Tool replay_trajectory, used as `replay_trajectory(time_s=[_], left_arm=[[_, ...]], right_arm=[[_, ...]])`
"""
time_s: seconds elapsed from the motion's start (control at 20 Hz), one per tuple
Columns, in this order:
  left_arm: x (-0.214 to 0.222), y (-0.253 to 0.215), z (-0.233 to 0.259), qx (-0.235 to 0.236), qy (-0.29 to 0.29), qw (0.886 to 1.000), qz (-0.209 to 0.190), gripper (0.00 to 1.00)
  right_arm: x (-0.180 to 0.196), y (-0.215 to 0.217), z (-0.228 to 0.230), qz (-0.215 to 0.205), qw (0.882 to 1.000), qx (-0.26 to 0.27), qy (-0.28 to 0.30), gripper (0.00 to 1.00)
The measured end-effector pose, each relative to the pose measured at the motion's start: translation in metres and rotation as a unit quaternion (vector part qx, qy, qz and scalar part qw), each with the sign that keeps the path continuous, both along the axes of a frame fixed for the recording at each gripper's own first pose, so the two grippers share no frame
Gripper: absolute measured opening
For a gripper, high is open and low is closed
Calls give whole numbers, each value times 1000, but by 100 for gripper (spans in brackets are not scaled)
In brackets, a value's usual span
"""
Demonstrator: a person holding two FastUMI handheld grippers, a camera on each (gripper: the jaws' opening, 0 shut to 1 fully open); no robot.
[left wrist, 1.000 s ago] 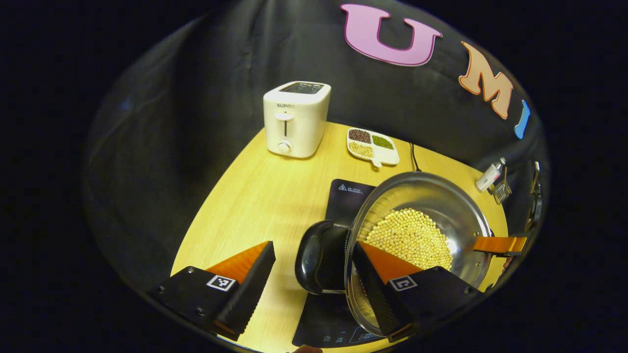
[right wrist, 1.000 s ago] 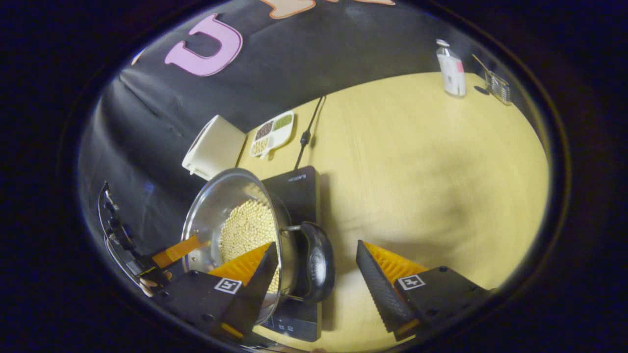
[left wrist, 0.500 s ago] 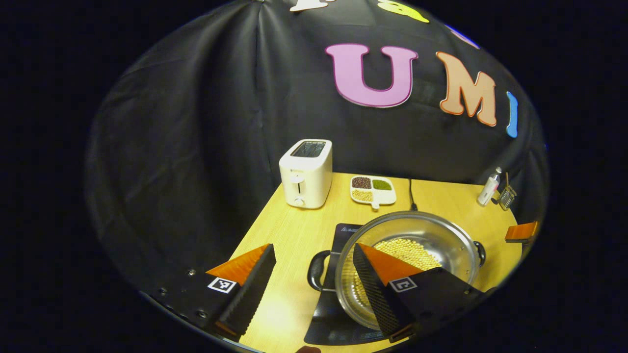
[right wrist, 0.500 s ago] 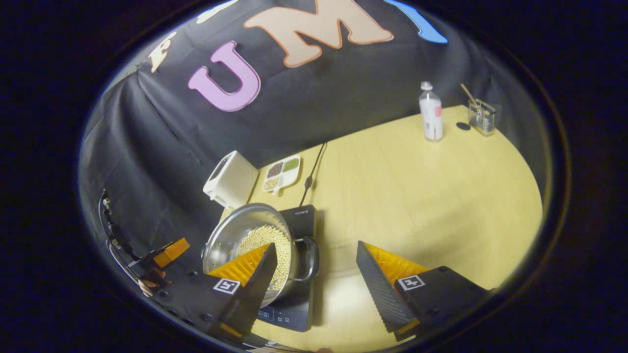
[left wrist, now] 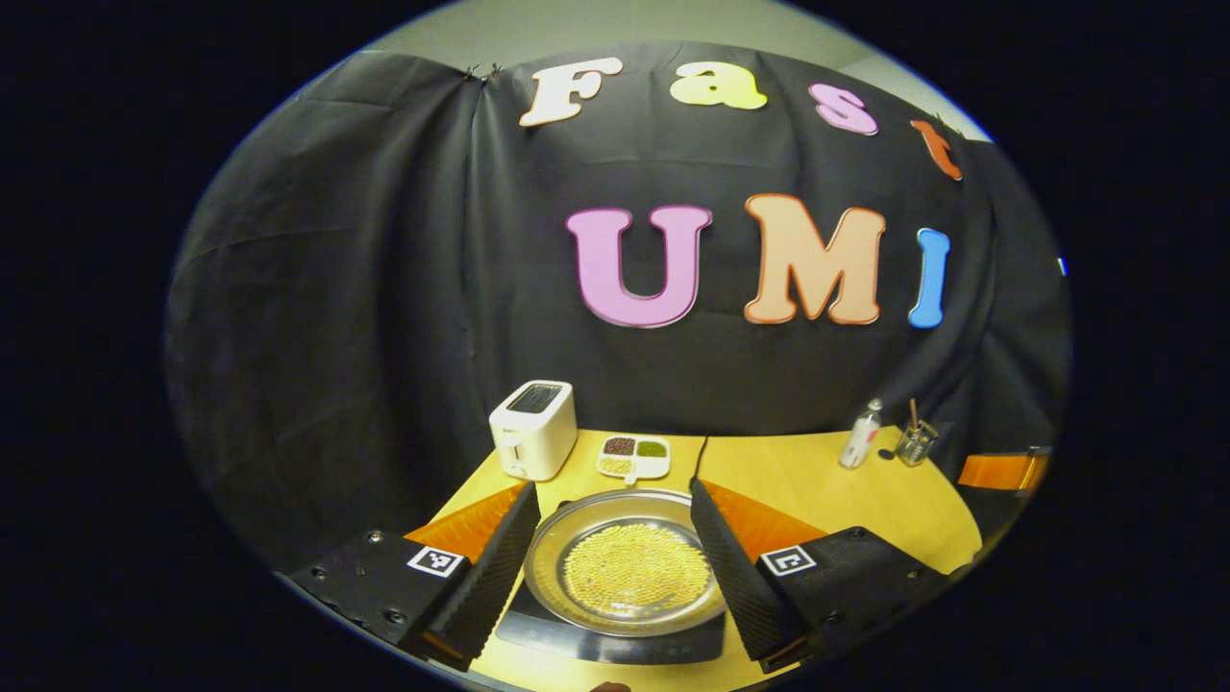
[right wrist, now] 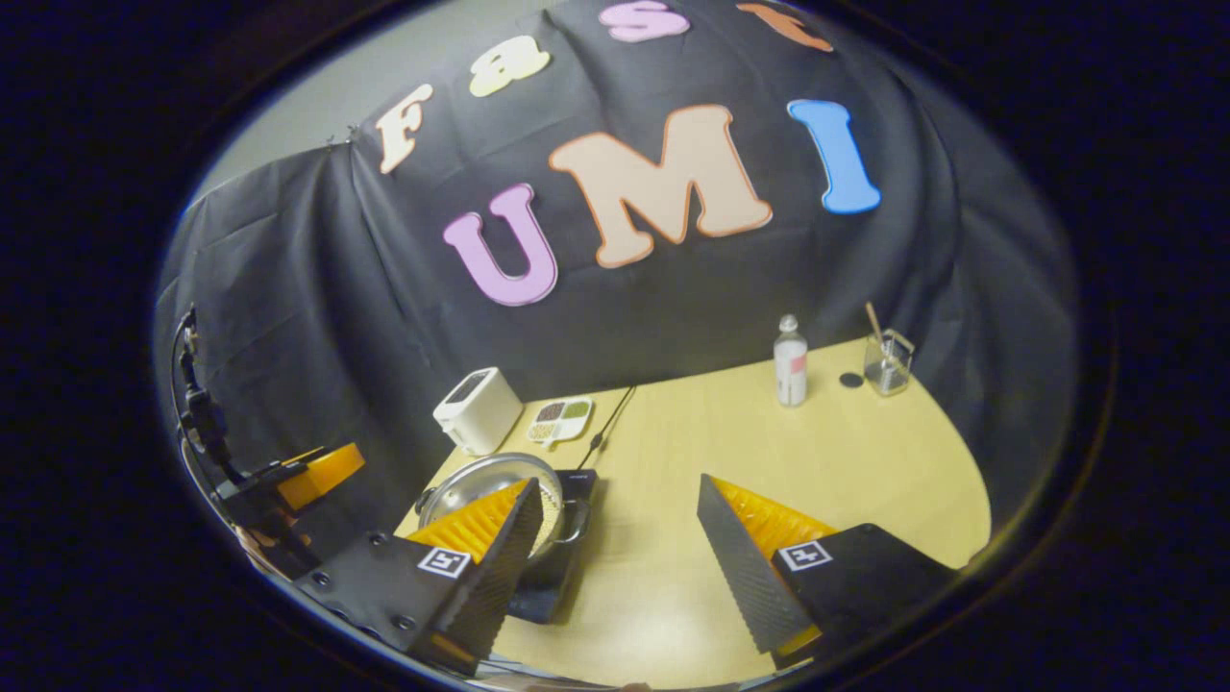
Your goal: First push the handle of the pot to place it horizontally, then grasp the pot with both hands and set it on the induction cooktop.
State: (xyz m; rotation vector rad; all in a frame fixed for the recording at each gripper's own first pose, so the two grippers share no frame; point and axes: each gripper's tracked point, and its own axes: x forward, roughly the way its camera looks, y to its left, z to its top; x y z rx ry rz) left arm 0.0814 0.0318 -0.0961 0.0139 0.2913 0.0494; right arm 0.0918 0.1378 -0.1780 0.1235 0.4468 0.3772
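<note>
Many pale beans fill the steel pot [left wrist: 625, 567] on the induction cooktop [left wrist: 615, 646].

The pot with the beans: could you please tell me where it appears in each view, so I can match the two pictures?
Left gripper view: the pot sits low at centre, on the induction cooktop.
Right gripper view: the pot is at lower left, on the cooktop.
Shared landmark: the white toaster behind it.

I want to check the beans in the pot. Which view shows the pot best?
The left gripper view: the pot sits centred on the cooktop, beans visible. In the right gripper view it is small and partly hidden by a finger.
</note>
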Motion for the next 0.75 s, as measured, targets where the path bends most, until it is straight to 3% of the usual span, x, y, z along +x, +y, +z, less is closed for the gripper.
replay_trajectory(time_s=[0.25,0.45,0.65,0.7,0.75], left_arm=[[-39,-67,54,14,-61,998,-10,94],[-56,-124,61,17,-76,996,-36,96],[-71,-151,72,18,-93,995,-43,94],[-72,-153,79,21,-105,994,-39,94],[-71,-157,85,24,-114,993,-37,94]], right_arm=[[-39,-55,68,1,997,1,-73,99],[-60,-85,106,-3,993,-9,-114,99],[-75,-109,135,-3,988,-7,-152,99],[-77,-114,138,-3,987,-8,-158,92],[-79,-120,142,-5,987,-7,-162,92]])
